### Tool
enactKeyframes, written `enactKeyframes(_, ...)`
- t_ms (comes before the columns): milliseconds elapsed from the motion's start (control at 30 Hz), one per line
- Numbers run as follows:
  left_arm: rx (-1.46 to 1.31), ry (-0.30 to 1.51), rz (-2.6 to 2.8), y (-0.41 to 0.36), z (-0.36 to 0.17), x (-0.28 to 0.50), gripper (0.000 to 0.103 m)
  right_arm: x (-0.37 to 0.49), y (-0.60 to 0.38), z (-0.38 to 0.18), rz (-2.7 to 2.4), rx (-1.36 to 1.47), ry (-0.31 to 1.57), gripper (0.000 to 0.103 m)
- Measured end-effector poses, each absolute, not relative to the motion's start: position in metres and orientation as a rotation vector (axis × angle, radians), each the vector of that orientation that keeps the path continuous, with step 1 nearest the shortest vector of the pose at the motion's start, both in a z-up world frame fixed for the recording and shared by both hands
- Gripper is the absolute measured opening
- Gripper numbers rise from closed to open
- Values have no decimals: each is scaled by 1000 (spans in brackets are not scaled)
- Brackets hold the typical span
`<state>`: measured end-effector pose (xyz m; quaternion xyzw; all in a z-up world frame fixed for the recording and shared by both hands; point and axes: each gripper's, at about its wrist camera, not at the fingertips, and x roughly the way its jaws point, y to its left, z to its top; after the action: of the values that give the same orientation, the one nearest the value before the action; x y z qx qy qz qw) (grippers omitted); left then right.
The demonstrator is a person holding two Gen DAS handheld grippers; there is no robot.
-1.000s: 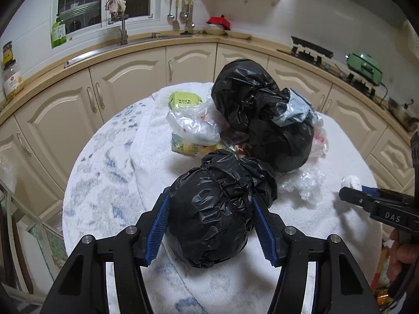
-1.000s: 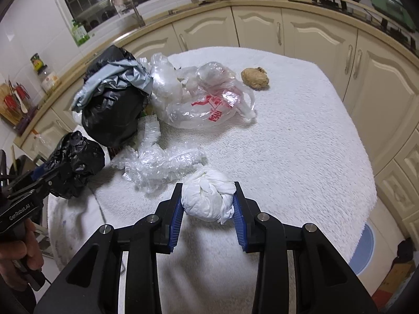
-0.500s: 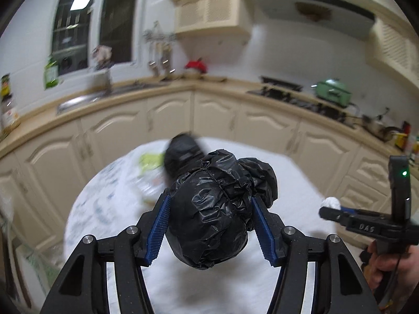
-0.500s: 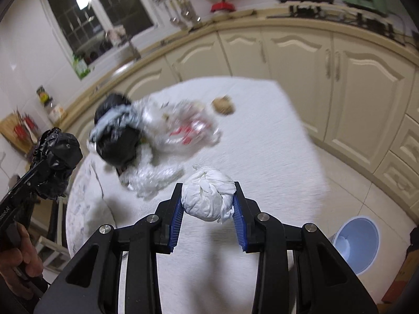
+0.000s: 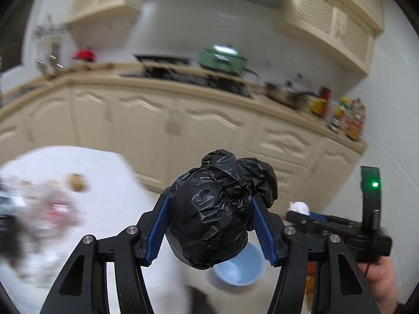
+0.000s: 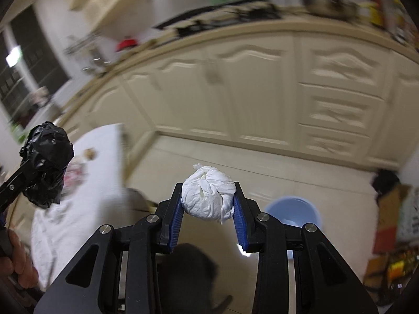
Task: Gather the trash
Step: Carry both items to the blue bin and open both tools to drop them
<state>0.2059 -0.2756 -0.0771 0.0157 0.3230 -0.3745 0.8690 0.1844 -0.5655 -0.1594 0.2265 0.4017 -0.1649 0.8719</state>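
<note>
My left gripper (image 5: 211,231) is shut on a crumpled black plastic bag (image 5: 217,209) and holds it in the air past the table's edge. That bag also shows in the right wrist view (image 6: 45,162). My right gripper (image 6: 208,216) is shut on a white knotted wad (image 6: 208,200), also held in the air; the wad shows small in the left wrist view (image 5: 299,207). A light blue bin stands on the floor below, in the left wrist view (image 5: 239,268) and in the right wrist view (image 6: 294,212).
The white-clothed table (image 5: 110,183) lies to the left with blurred plastic trash (image 5: 49,206) and a brown lump (image 5: 76,181). Cream cabinets (image 6: 248,83) run behind. Cardboard boxes (image 6: 392,217) stand on the floor at the right.
Both grippers have lifted their loads off the table and swung right, away from it. The blue bin has come into view below them.
</note>
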Motion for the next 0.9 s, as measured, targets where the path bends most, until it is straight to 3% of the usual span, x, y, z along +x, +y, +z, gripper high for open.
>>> enactKeyframes(333,129,931,-926,-396,-170,227,57,164,-664,-235,-490,616,937,35)
enactKeyframes(567,225,1097,-946,-460,-239,287,58,164,-701,-284,-527,695,994,38)
enactKeyframes(700,276,1173,-924,-534,-271,325,63,160,-717,-304,-572,745,1012,41)
enactKeyframes(800,307,1189,-896,-555,-279,336,79,156,-721,-306,-591,770,997,61)
enactKeyframes(833,313,1173,-890,-557,-275,337,82,154,-721,-304,-599,776,984,73)
enactKeyframes(900,326,1144,-870,-564,-271,338,89,153,-721,-302,-609,774,975,78)
